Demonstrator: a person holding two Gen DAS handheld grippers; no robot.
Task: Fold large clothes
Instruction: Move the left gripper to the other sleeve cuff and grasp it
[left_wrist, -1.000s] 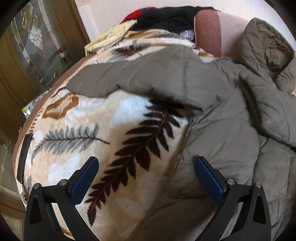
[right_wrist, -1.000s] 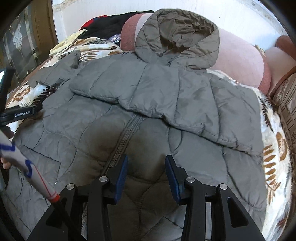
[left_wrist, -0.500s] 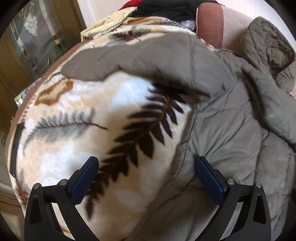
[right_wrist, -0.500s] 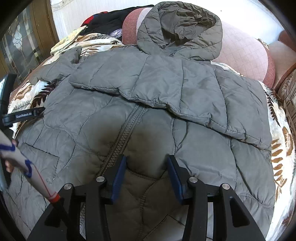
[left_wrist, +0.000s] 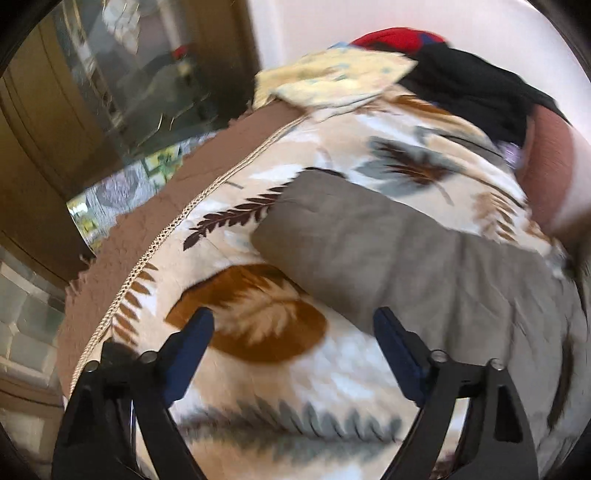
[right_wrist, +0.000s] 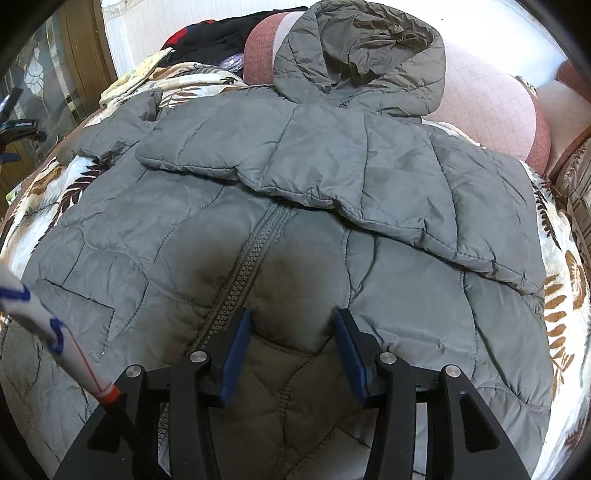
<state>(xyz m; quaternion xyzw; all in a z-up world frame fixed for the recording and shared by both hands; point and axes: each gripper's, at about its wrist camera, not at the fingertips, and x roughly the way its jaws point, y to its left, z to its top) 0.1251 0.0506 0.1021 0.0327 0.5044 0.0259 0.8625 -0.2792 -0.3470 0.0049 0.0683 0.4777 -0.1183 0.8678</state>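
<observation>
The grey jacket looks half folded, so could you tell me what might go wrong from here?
The left gripper, jaws closing with nothing between them, may pinch the leaf-print blanket along with the sleeve. The puffy jacket may spring open, and the folded sleeve could slide off.

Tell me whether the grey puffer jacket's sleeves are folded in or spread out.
One folded, one spread. On the grey quilted hooded jacket, one sleeve lies across the chest; the other sleeve stretches out over the leaf-print blanket.
</observation>
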